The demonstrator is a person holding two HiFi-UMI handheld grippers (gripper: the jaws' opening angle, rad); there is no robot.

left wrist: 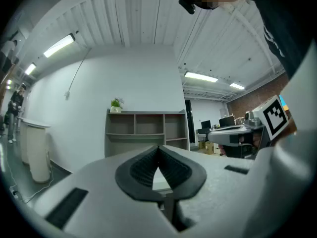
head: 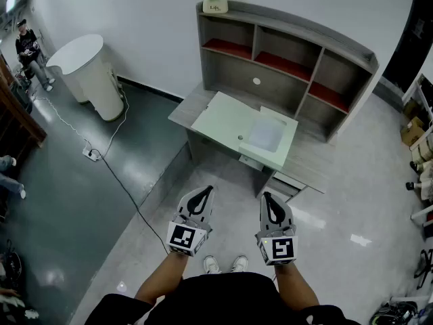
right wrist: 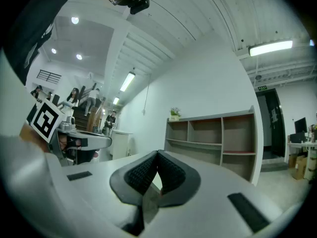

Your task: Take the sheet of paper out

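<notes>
In the head view a grey desk (head: 184,108) with a shelf unit (head: 284,63) stands ahead of me. A pale green mat (head: 226,119) lies on the desk, with a whitish sheet of paper (head: 266,133) on its right part. Both grippers hover level over the floor, well short of the desk. My left gripper (head: 205,190) (left wrist: 158,148) is shut with nothing between its pads. My right gripper (head: 266,196) (right wrist: 158,154) is beside it, also shut and empty. In both gripper views the shelf unit (left wrist: 146,128) (right wrist: 218,138) is far ahead.
A white round stand (head: 88,70) is at the far left, and a cable with a power strip (head: 91,154) runs across the dark floor. A potted plant (head: 215,0) tops the shelf unit. Boxes (head: 411,131) and clutter line the right wall. A person (head: 30,49) sits far left.
</notes>
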